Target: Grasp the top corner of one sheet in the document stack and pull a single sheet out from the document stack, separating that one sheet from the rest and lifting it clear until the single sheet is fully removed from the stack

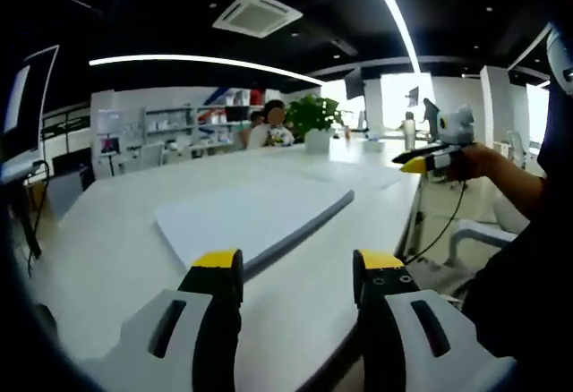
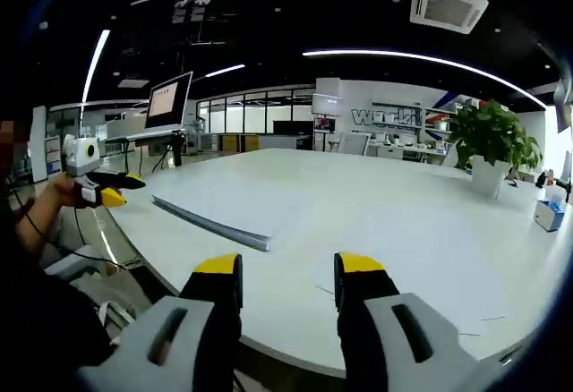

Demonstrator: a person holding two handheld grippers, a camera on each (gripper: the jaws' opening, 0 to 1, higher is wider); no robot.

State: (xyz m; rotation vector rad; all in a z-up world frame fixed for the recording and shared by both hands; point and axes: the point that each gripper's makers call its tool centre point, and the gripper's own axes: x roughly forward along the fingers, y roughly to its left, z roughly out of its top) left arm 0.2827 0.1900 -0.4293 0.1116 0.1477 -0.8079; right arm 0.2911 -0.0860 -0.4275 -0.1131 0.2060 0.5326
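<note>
1 document stack [image 1: 255,217] on the table [image 1: 116,231], ahead of 2 hand-held grippers: left hand-held gripper [image 1: 295,271] and right hand-held gripper [image 2: 286,271], both released, empty. 1 potted plant [image 2: 491,146] beyond.

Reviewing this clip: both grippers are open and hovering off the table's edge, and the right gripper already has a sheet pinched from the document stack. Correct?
Not quite. The right gripper holds nothing: the right gripper view shows its jaws apart and empty. The document stack lies untouched on the table. The left gripper is open too.
</note>
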